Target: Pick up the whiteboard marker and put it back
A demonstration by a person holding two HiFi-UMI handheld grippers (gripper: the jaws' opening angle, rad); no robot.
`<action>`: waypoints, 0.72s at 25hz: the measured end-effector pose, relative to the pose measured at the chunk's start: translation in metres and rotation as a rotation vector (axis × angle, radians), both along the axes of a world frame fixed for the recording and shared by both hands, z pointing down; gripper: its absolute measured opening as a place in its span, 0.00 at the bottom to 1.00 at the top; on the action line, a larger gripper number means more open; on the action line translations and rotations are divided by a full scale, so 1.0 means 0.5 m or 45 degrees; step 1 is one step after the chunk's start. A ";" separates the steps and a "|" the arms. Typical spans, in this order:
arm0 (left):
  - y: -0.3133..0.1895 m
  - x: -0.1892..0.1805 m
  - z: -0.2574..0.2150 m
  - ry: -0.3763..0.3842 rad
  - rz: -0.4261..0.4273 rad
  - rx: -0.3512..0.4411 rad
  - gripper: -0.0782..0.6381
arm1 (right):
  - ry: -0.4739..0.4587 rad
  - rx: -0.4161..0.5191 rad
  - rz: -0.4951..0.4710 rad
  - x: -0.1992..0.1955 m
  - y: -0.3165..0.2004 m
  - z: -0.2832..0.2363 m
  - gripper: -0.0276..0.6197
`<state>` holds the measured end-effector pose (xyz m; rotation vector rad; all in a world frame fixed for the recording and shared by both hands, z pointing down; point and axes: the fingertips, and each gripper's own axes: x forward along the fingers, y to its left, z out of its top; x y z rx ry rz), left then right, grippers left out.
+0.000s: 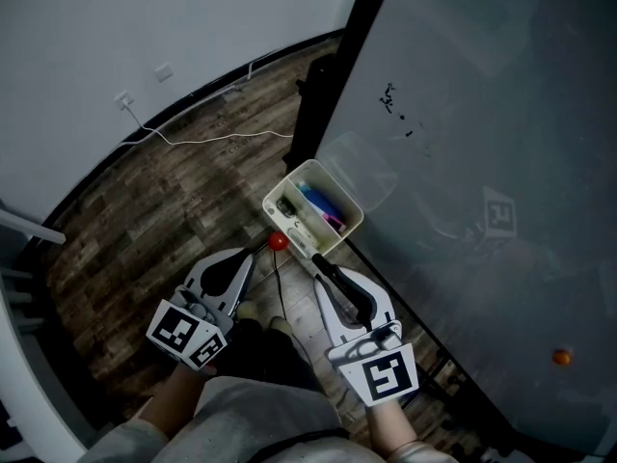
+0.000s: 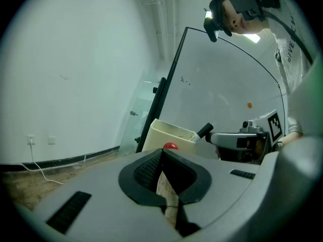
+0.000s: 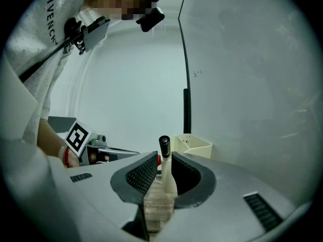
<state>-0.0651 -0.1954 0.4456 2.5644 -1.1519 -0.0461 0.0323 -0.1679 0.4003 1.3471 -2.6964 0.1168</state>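
The whiteboard marker (image 3: 164,158), white with a black cap, stands upright between the pads of my right gripper (image 3: 162,161), which is shut on it. In the head view that gripper (image 1: 328,274) holds the marker (image 1: 321,264) just short of the cream tray (image 1: 289,183) fixed to the whiteboard's lower edge; several pens lie inside. From the left gripper view the marker's cap (image 2: 204,131) points toward the tray (image 2: 161,134). My left gripper (image 2: 162,153) is shut with nothing between its pads. A small red ball (image 2: 170,146) sits just beyond its tips.
The large grey whiteboard (image 1: 482,162) fills the right side, with an orange magnet (image 1: 561,357) low on it. A white cable (image 1: 212,139) runs across the wooden floor from a wall socket (image 1: 124,99). The person's shoes (image 1: 256,313) show between the grippers.
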 end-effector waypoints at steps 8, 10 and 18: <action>0.015 0.016 -0.005 0.007 0.007 0.009 0.13 | -0.010 0.001 0.003 0.010 0.016 -0.001 0.16; 0.021 0.023 -0.009 0.010 0.012 0.012 0.13 | -0.011 0.002 -0.002 0.010 0.022 -0.002 0.15; 0.051 0.051 -0.025 0.015 0.033 0.035 0.13 | -0.003 0.027 -0.034 0.010 0.041 -0.010 0.09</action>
